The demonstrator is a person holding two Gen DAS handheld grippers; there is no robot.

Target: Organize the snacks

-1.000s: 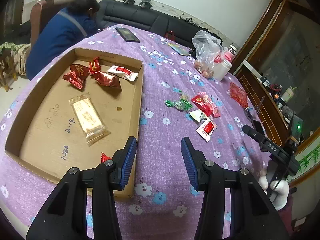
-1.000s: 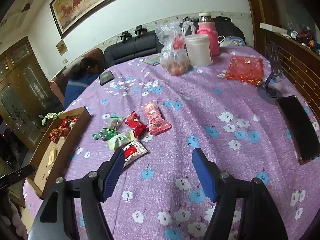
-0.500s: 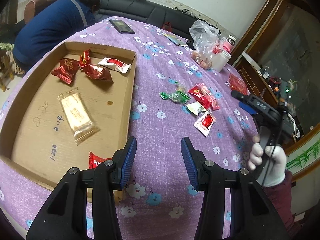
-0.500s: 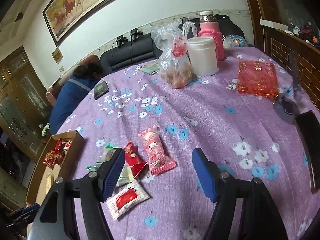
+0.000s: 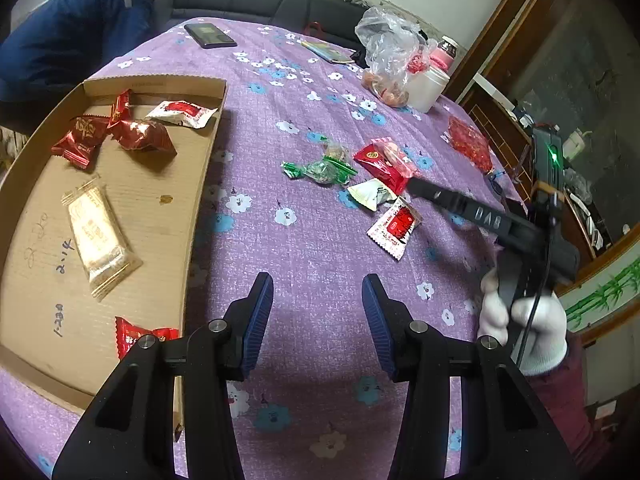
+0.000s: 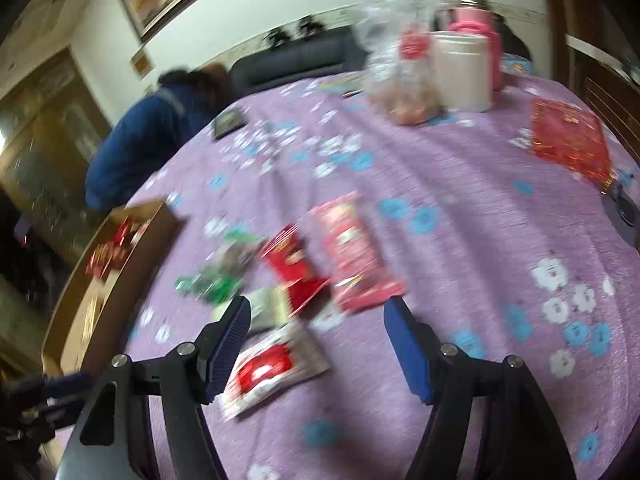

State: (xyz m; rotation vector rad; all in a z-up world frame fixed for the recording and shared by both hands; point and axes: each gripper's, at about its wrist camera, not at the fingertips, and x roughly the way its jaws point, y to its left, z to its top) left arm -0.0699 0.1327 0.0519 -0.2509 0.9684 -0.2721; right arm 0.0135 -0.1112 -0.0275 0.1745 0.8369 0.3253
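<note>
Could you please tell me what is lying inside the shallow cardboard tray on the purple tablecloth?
Inside the shallow cardboard tray: three red foil sweets, a white-and-red packet, a clear-wrapped beige bar and a red packet partly hidden behind the left gripper.

Right tool (image 6: 316, 340) hanging wide open above blurred snack packets (image 6: 312, 272) lying on the floral counter (image 6: 480, 240); cardboard tray (image 6: 120, 264) sitting left.
</note>
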